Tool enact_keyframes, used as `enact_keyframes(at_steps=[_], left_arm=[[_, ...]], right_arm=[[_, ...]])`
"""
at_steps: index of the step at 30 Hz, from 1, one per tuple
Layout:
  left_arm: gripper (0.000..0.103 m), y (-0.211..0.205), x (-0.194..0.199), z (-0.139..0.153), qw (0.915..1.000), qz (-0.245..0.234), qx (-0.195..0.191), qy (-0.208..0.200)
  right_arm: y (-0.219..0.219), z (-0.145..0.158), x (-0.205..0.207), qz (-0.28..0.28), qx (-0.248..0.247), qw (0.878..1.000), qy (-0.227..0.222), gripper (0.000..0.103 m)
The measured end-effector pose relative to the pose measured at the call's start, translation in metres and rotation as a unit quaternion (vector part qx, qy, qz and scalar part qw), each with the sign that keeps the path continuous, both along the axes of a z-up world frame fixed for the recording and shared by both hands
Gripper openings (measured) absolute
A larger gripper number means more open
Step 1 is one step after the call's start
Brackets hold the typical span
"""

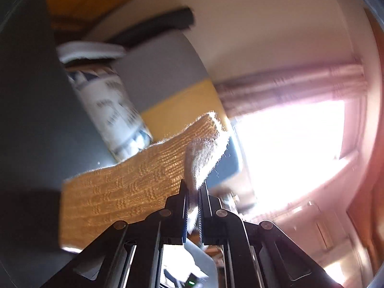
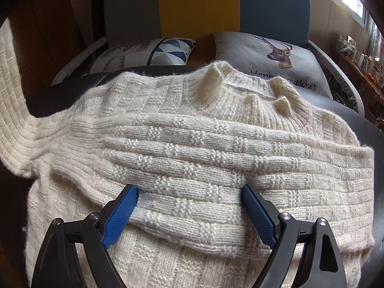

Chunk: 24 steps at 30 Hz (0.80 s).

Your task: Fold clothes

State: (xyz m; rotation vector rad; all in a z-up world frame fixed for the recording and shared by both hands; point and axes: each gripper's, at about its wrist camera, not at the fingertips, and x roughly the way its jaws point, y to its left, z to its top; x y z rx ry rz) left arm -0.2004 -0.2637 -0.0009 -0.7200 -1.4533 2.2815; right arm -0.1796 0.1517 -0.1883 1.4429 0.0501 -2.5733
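Cream knitted sweater (image 2: 192, 158) spread on a dark surface before two cushions (image 2: 264, 55), one sleeve folded across the chest. Left gripper (image 1: 192, 192) clamped on the other sleeve's cuff (image 1: 204, 153), lifted; right gripper (image 2: 189, 199) wide apart, gripping nothing, over the folded sleeve. Best to lay the cuff flat across, without twist. Hem out of view; left picture blurred.
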Motion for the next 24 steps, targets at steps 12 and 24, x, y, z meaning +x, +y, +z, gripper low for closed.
enact_keyframes(at_steps=[12,24], left_arm=[[0.007,0.173,-0.034,-0.02,0.9864,-0.148,-0.033,-0.065],[0.007,0.226,-0.057,-0.118,0.9642,-0.192,-0.088,-0.161]], right_arm=[[0.006,0.0,0.005,0.014,-0.02,0.999,0.02,0.091],[0.003,0.004,0.007,0.026,-0.011,0.999,0.021,0.091]])
